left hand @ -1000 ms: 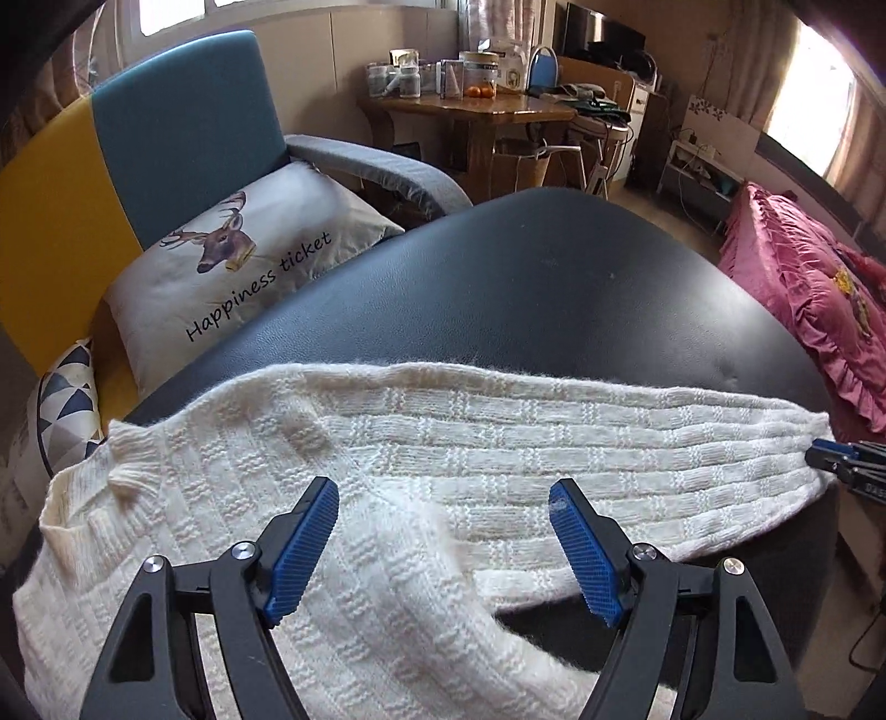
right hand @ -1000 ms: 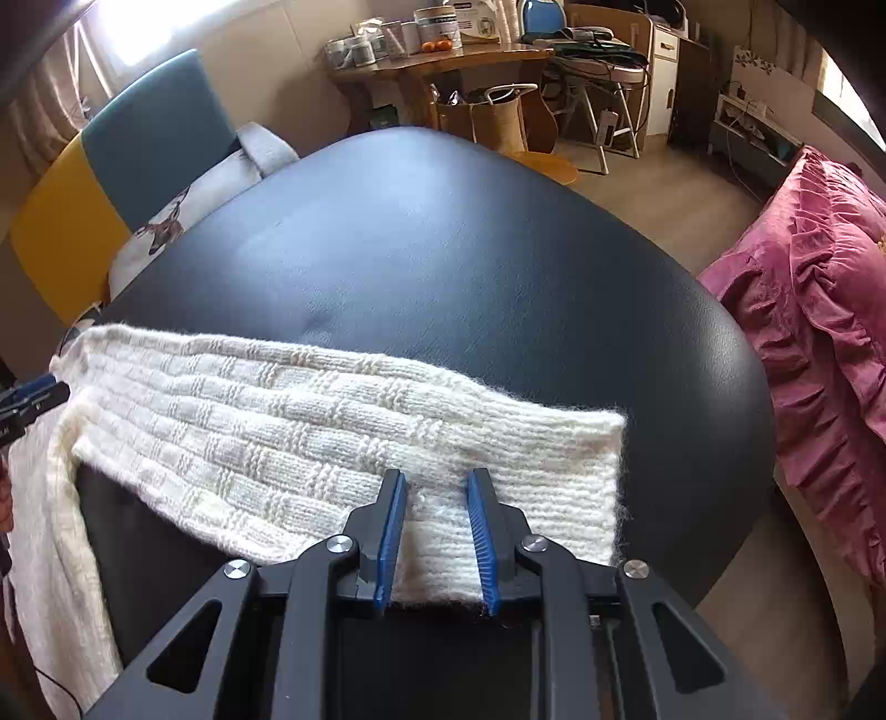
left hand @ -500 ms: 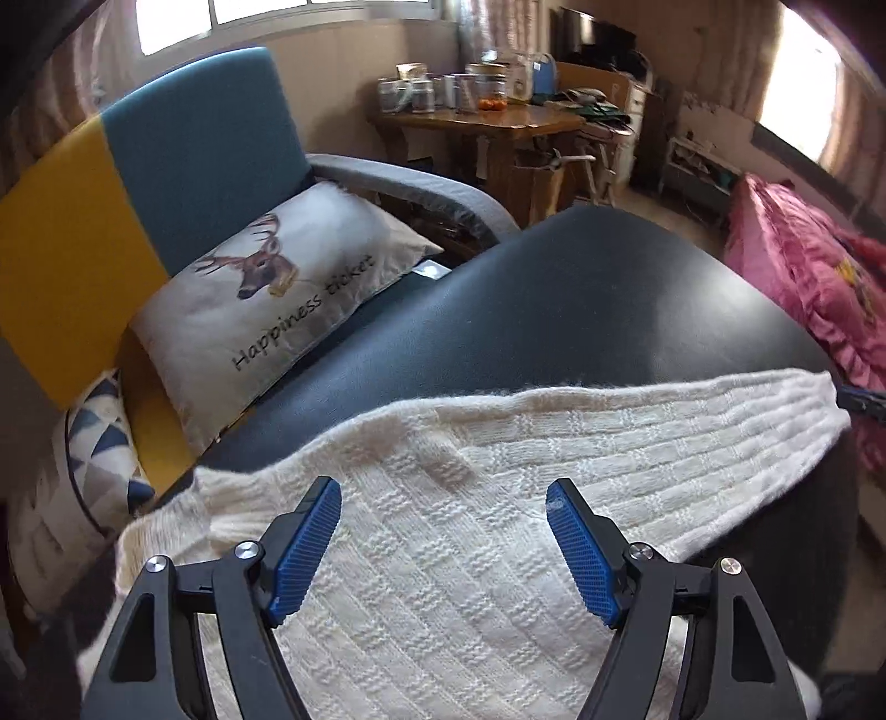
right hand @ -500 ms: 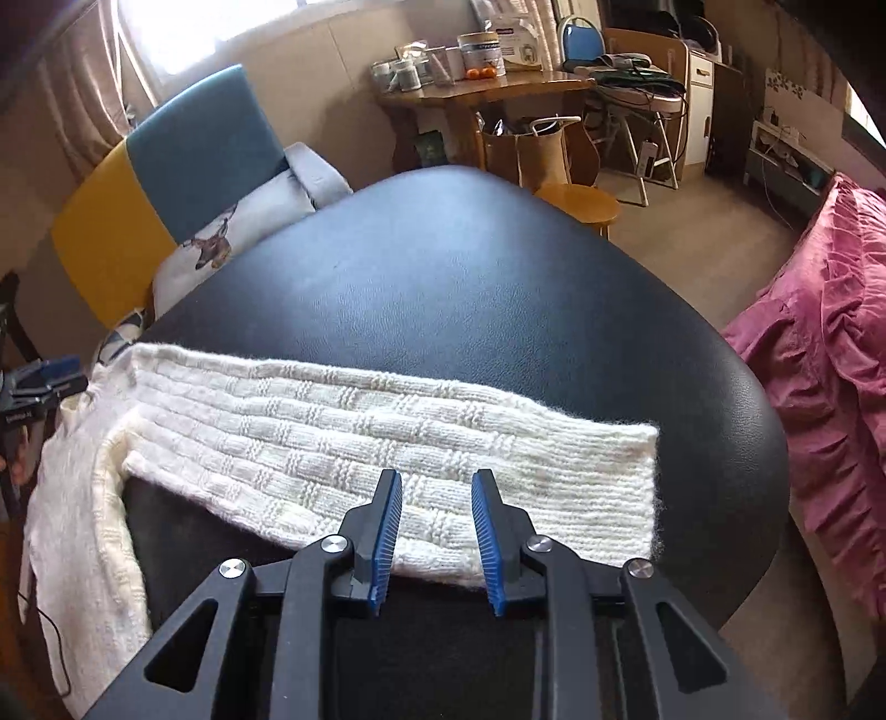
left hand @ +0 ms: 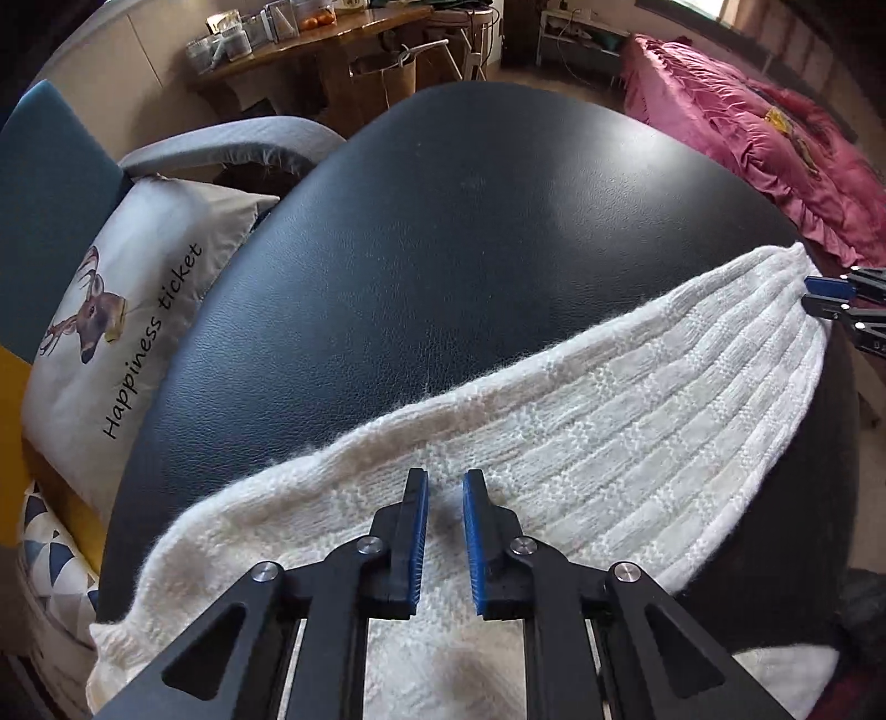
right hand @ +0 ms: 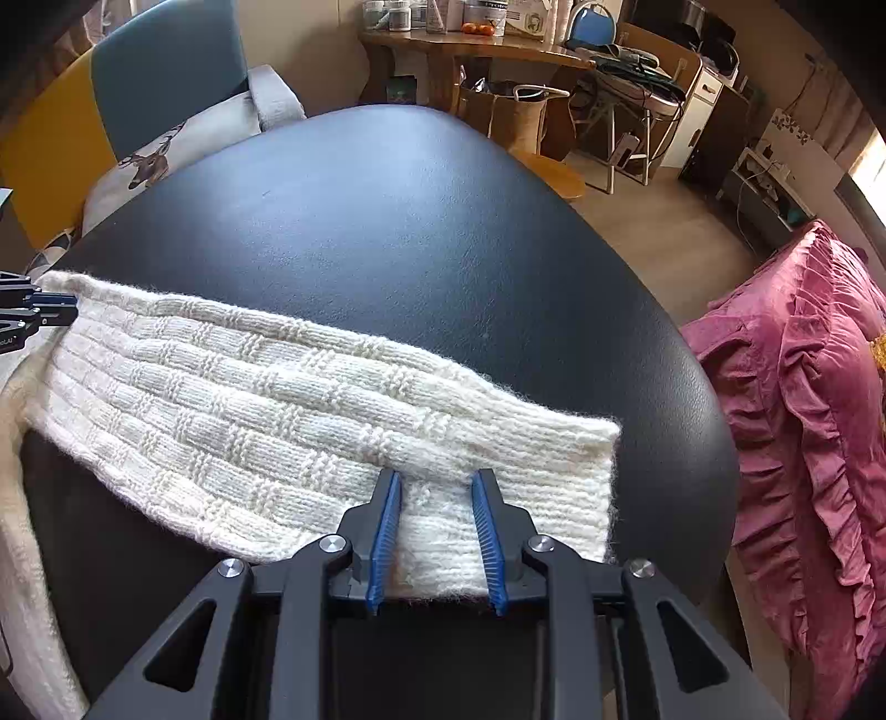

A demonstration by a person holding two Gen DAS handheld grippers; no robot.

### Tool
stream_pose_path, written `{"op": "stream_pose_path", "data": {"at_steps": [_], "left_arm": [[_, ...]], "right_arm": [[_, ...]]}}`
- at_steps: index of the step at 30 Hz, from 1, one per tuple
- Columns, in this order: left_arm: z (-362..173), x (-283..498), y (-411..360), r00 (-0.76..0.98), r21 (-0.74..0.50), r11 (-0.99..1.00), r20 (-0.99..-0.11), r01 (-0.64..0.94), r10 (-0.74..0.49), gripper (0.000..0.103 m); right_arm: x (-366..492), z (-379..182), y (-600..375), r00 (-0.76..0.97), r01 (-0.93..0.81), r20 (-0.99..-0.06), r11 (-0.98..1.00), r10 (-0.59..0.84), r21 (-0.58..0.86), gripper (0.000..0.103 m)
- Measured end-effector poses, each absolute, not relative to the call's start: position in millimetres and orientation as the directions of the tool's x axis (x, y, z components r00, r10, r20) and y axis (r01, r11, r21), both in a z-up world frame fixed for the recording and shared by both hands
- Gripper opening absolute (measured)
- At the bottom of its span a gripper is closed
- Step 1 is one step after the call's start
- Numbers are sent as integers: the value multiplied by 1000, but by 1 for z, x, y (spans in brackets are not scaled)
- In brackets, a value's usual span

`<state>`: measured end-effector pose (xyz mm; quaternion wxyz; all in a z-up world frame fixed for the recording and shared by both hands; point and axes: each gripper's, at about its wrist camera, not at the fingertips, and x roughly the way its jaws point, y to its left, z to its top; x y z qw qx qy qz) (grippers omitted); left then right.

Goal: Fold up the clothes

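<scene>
A cream knitted sweater lies across the near side of a black leather table, one sleeve stretched out to the right. My left gripper sits at the shoulder end, its blue pads nearly closed and pinching the knit. In the right wrist view the sleeve runs from the left to the cuff. My right gripper is closed on the cuff's near edge, with fabric between its pads. Each gripper shows at the edge of the other's view.
A blue and yellow sofa with a deer cushion stands left of the table. A pink ruffled bed is on the right. A wooden table with jars and chairs stand at the back.
My left gripper has gone from wide open to nearly closed on the sweater near the shoulder and moved in over the table. My right gripper stays on the cuff, its pads a little wider apart.
</scene>
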<state>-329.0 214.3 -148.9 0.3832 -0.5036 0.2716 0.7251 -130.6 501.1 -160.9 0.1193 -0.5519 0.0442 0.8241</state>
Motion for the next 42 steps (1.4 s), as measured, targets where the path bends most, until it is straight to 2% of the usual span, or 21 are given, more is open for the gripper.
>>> {"op": "stream_pose_path", "data": {"at_steps": [6, 12, 14, 18, 21, 23, 26, 29, 32, 35, 38, 42], "left_arm": [[-156, -346, 211, -249, -77, -692, -900, -717, 358, 14], [-152, -340, 210, -309, -57, -716, -876, -696, 371, 14], [-143, -337, 199, -335, -59, -735, -864, -675, 377, 14], [-111, -310, 159, -319, -156, -700, -807, -697, 497, 14], [-98, -269, 146, -242, -214, -625, -791, -750, 562, 14], [-91, -241, 142, -186, -249, -569, -780, -784, 597, 14], [-90, -204, 157, -119, -247, -491, -791, -835, 600, 14], [-104, -193, 165, -97, -218, -494, -839, -841, 535, 14], [-107, -194, 142, -106, -275, -566, -829, -778, 548, 14], [-103, -190, 101, -181, -313, -660, -802, -683, 569, 14], [-110, -176, 56, -297, -262, -766, -811, -587, 504, 14], [-139, -162, 13, -322, -251, -842, -841, -478, 434, 15]], "right_arm": [[-153, -163, 523, -403, -287, -897, -956, 180, -63, 27], [-169, -159, 526, -390, -301, -897, -949, 207, -89, 27], [-167, -145, 511, -437, -278, -877, -957, 201, -81, 27], [-176, -115, 454, -549, -91, -835, -991, -33, 99, 27], [-197, -116, 393, -504, 92, -843, -982, -188, 164, 27], [-204, -124, 360, -468, 154, -861, -978, -198, 141, 27], [-218, -139, 348, -406, 144, -887, -974, -220, 176, 27], [-215, -148, 352, -277, 169, -830, -875, -483, 453, 32], [-194, -167, 347, -143, 158, -696, -711, -703, 686, 32], [-171, -192, 334, -22, 128, -653, -650, -757, 749, 33], [-148, -204, 319, 68, 135, -643, -631, -763, 764, 33], [-134, -210, 301, 111, 140, -612, -598, -783, 789, 34]]}}
